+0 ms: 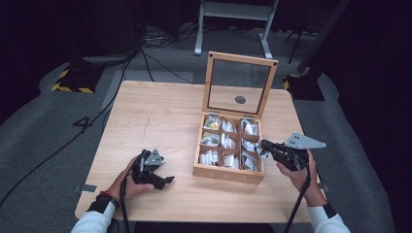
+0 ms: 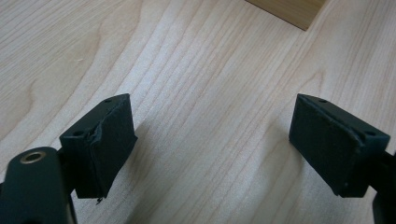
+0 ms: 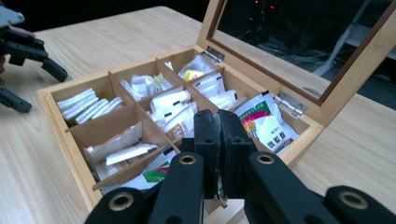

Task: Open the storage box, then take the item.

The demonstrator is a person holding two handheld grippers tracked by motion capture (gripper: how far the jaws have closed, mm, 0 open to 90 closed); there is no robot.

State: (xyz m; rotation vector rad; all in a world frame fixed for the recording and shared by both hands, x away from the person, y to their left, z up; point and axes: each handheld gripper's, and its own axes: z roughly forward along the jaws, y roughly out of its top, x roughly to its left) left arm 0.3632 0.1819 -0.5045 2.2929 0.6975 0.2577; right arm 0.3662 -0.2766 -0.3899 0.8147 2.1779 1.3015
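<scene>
Your right tongs [image 1: 264, 144], closed on nothing, hover at the right edge of the open wooden box [image 1: 228, 174] of sachets [image 3: 262, 122] on the counter [image 1: 155, 116], while your left tongs [image 1: 167, 179] rest wide open and empty, so nothing looks picked yet

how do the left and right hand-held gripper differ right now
The left hand-held gripper has its jaws wide apart with bare table between them; the right hand-held gripper has its jaws pressed together, nothing visible between them. The left one rests low on the table, away from the wooden box; the right one sits at the box's right edge, pointing over its packet-filled compartments. Both are black, and each is held in one hand.
</scene>
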